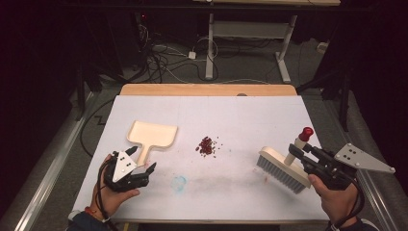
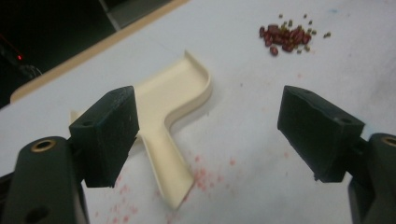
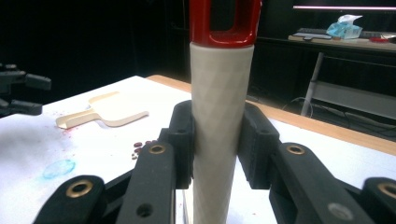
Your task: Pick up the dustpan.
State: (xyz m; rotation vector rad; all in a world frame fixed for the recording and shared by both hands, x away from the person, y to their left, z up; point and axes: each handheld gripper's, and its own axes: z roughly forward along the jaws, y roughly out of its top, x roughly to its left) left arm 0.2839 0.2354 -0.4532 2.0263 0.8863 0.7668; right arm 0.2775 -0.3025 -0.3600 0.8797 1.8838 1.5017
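The right gripper (image 1: 299, 153) has its jaws clamped on the pale, red-capped handle of a cream hand brush with grey bristles (image 1: 283, 169), which sits at the table's right side. The left gripper (image 1: 142, 168) stands wide apart and holds nothing, hovering just short of the handle of a cream plastic dustpan (image 1: 151, 136). A small heap of dark red beans (image 1: 207, 146) lies between dustpan and brush on the white table (image 1: 231, 202).
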